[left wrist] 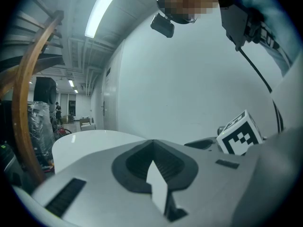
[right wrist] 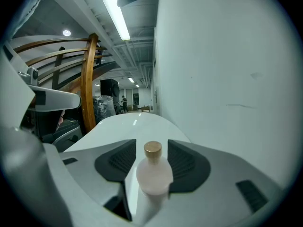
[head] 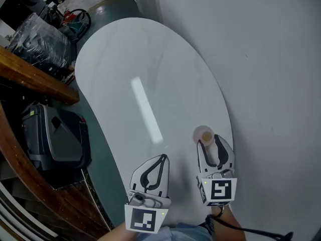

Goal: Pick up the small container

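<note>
The small container (head: 203, 133) is a pale pink bottle with a tan cap, standing upright on the white oval table (head: 135, 64) near its right edge. My right gripper (head: 209, 141) is open, its fingertips at the bottle's near side. In the right gripper view the bottle (right wrist: 154, 174) stands between the two dark pads (right wrist: 118, 160), and I cannot tell whether either pad touches it. My left gripper (head: 156, 160) is shut with nothing in it, hovering over the near end of the table, left of the right one. In the left gripper view its pads (left wrist: 135, 162) meet.
A white wall (head: 271, 59) runs close along the table's right side. Left of the table, on the floor, stands a black case (head: 55, 139). A wooden rail (head: 35, 77) and plastic-wrapped goods (head: 37, 39) lie further left.
</note>
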`<state>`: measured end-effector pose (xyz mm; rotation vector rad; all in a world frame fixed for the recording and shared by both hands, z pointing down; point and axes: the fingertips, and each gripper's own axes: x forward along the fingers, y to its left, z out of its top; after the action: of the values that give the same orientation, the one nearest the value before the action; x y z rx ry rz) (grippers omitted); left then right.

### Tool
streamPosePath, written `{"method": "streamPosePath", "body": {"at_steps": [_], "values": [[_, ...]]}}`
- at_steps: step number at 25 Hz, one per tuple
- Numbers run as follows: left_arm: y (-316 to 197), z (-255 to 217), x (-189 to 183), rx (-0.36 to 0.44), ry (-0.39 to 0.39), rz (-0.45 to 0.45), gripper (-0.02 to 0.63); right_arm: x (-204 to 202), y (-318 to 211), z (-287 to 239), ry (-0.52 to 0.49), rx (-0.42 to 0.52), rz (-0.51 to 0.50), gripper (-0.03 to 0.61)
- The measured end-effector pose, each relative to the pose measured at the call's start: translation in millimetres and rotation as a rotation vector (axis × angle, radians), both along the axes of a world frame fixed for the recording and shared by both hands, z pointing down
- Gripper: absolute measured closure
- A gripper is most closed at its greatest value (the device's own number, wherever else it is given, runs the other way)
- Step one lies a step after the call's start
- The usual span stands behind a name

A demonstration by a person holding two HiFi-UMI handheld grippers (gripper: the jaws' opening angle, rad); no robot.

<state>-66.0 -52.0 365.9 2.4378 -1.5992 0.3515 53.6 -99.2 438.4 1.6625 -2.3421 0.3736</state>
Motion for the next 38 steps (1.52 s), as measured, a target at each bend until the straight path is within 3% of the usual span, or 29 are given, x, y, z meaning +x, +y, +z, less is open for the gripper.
{"method": "streamPosePath", "body": {"at_steps": [15,26,31,38], "values": [[-5.1,29.4,-12.6,-0.101,-0.011,-0.036,0.613,-5.7,-20.0,21.2,0.027,-0.037,-0.028,0.380],[-9.3,30.2,-20.8,-0.102,-0.018,-0.052,0.614,-8.4,-24.6,23.4,0.036,-0.033,-0.025,0.395],[-8.9,27.9,-21.8,-0.094,-0.026,-0.048,0.613,-10.2,-26.8,20.3,0.081,-0.017,-0.020,0.461],[-7.6,17.7,-24.6,-0.068,-0.026,-0.055,0.614,-8.0,-23.3,20.4,0.085,-0.040,-0.006,0.469]]}}
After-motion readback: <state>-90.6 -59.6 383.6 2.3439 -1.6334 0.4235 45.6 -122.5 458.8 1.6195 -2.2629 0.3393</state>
